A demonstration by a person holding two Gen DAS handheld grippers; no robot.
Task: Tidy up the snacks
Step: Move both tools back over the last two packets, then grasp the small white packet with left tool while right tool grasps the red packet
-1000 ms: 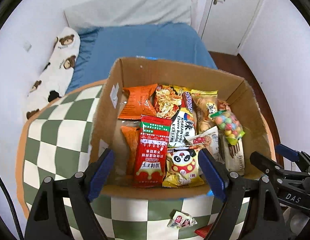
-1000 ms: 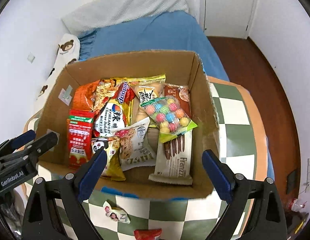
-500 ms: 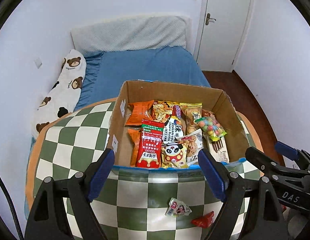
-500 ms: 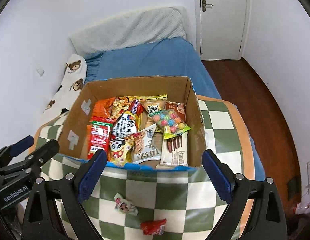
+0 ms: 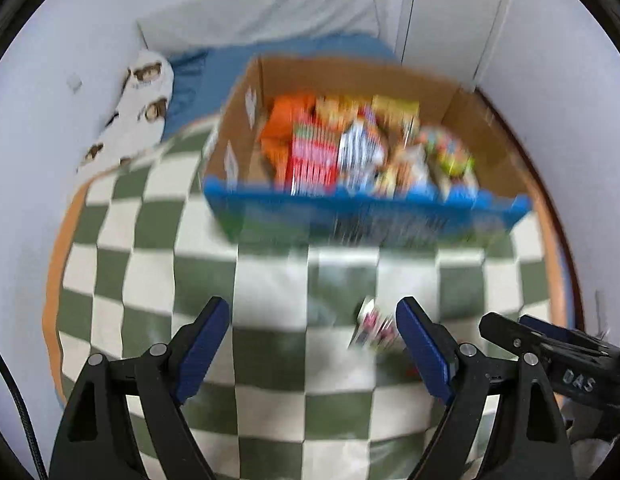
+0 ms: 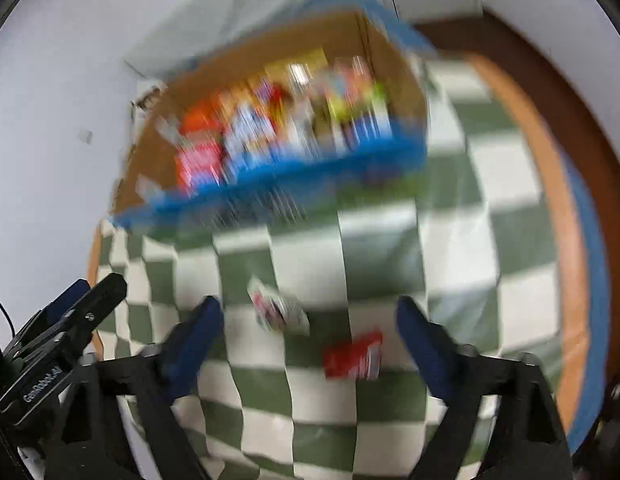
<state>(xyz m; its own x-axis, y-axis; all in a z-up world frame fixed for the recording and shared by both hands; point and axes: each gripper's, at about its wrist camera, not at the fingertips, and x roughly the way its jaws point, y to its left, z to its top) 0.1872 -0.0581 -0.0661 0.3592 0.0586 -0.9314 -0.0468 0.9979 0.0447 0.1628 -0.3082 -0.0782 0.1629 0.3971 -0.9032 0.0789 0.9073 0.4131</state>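
Snack box [image 5: 362, 200] packed; 2 loose packets outside on checked cloth [image 5: 269, 288].
L gripper [image 5: 313, 322] & R gripper [image 6: 305, 318] spread wide, empty, over small packet [image 6: 277, 312] & red packet [image 6: 353, 356].

One cardboard box [image 5: 482, 120] stands in the upper middle of the frame on the one checkered table [image 5: 149, 240], and the snack packets [image 5: 314, 152] packed inside it are too blurred to count. Two loose packets lie on the table below the box: one small white packet [image 6: 277, 312] and one red packet [image 6: 352, 356] at the lower middle of the right wrist view. Two claws show, the left claw [image 5: 312, 340] and the right claw [image 6: 307, 334], each with two blue-padded fingers, and one bear-print pillow [image 5: 141, 100] lies at the upper left beside one blue bed [image 5: 213, 68].
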